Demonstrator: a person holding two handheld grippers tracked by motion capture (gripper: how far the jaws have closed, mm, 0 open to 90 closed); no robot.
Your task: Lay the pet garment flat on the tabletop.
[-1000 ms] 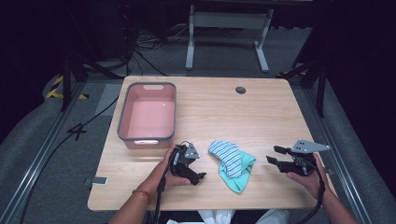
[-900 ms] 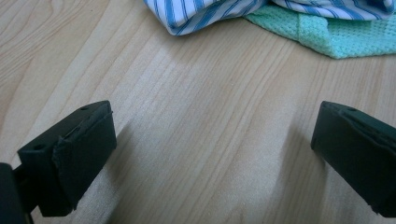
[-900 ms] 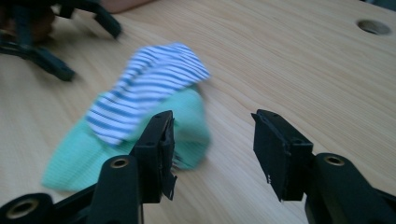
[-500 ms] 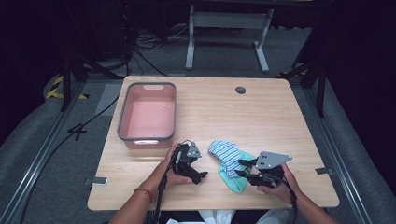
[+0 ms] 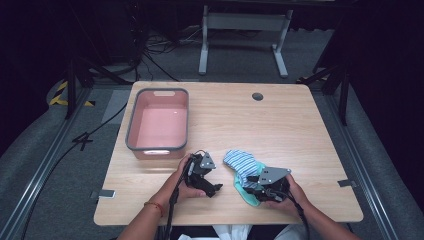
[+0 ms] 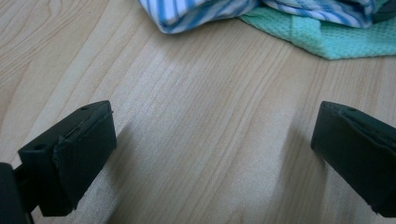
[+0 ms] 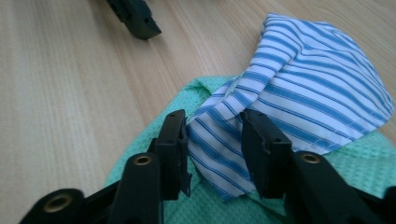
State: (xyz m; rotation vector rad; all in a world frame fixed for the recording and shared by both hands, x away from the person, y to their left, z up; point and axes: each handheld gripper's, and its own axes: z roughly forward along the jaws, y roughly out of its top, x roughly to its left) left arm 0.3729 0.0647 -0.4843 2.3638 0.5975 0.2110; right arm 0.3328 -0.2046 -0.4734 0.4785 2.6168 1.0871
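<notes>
With our right tool (image 7: 212, 144) pinching a fold of the soft, light striped cloth (image 7: 303, 93), our left tool (image 6: 210, 154) rests open on the tabletop (image 5: 300, 130).

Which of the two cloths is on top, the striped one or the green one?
The blue-and-white striped cloth is on top. It lies over the plain mint-green cloth, and a fold of it sits between the jaws of the right claw.

The green cloth (image 5: 248, 194) is partly covered by the striped cloth (image 5: 240, 161) and the right gripper (image 5: 260, 182) near the table's (image 5: 300, 130) front edge. Both cloths are cut off by the left gripper view's top edge.
</notes>
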